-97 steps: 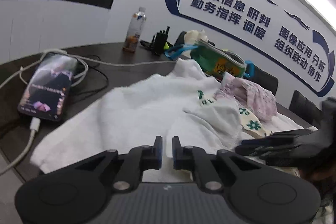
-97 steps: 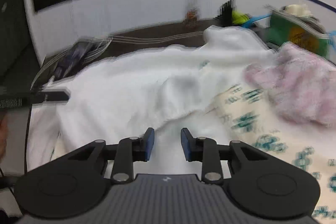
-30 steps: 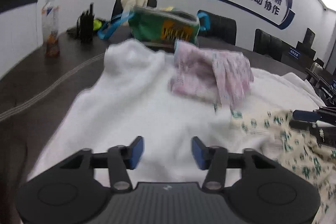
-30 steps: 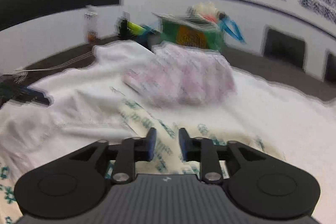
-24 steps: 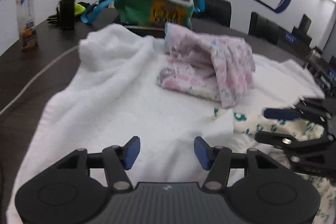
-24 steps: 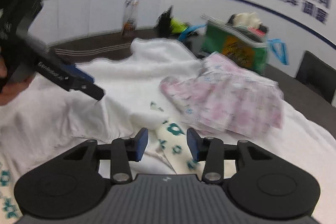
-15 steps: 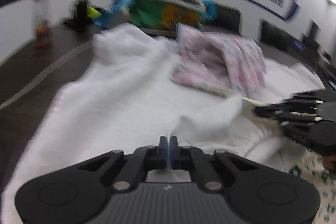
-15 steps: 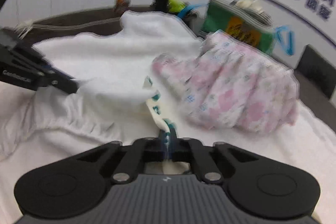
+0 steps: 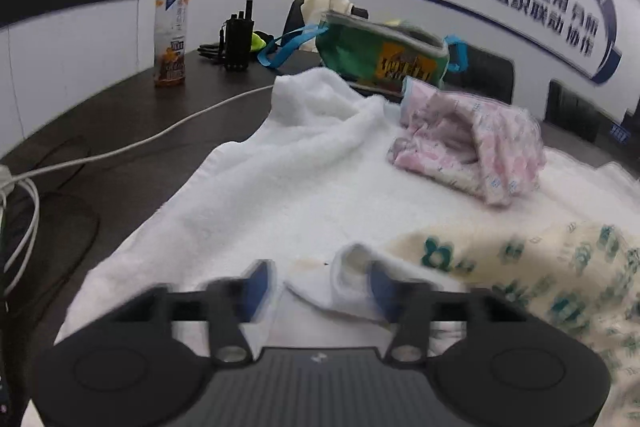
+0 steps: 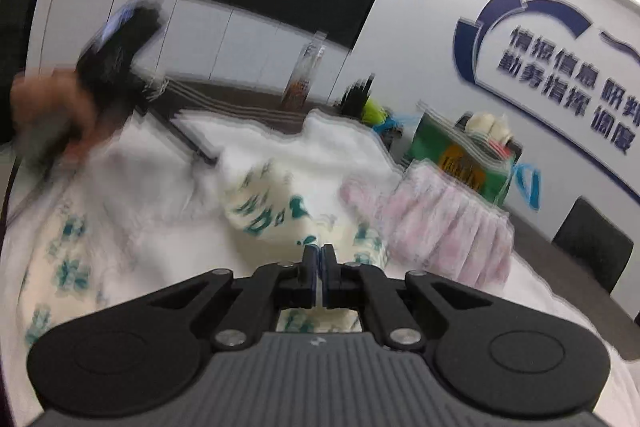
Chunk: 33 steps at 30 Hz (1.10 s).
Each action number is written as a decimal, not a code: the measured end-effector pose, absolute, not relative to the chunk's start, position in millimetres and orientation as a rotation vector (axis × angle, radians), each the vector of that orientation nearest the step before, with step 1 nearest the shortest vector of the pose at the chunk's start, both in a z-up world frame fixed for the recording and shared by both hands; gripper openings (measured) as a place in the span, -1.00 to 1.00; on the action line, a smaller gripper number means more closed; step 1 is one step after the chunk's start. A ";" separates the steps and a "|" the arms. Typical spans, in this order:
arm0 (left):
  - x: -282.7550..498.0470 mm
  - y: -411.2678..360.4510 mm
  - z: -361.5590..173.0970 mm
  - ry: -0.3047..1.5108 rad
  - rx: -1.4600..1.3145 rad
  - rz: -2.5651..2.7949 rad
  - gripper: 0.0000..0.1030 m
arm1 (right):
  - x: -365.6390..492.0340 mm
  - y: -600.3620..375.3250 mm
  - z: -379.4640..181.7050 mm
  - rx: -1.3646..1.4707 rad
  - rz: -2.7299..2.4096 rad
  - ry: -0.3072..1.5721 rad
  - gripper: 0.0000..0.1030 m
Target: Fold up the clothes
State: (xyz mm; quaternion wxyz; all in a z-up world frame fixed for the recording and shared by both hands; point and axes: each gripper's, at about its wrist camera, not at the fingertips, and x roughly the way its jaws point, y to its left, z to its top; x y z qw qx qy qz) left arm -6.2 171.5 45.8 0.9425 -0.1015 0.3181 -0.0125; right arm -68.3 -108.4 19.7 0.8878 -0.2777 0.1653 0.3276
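Note:
A cream garment with a green flower print (image 9: 560, 267) lies on a white towel (image 9: 300, 179) over the dark table. My left gripper (image 9: 318, 287) is open, its jaws on either side of a folded white edge of the garment (image 9: 352, 279). My right gripper (image 10: 319, 267) is shut on the flower-print garment (image 10: 272, 207) and holds a fold of it lifted. The left gripper (image 10: 120, 43) shows blurred at the upper left of the right wrist view, in a hand.
A folded pink floral garment (image 9: 472, 151) lies further back on the towel. Behind it stand a green bag (image 9: 380, 55), black radios (image 9: 238, 39) and a drink bottle (image 9: 171, 31). A white cable (image 9: 120, 151) crosses the bare table on the left.
My left gripper was shut on the white edge half a second ago and has opened. My right gripper stays shut on the flower-print garment and has lifted it and swung left.

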 end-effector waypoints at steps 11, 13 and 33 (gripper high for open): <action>34.3 161.0 55.4 0.900 -0.457 -0.159 -0.04 | -66.8 -92.0 43.9 -0.479 0.746 0.328 -0.83; 44.2 158.9 43.6 0.920 -0.500 -0.118 -0.22 | -60.9 -79.6 38.8 -0.470 0.755 0.350 -0.83; -27.4 238.4 21.5 0.538 -0.889 -0.073 -0.34 | 88.8 18.1 6.3 -0.089 0.837 0.808 -0.95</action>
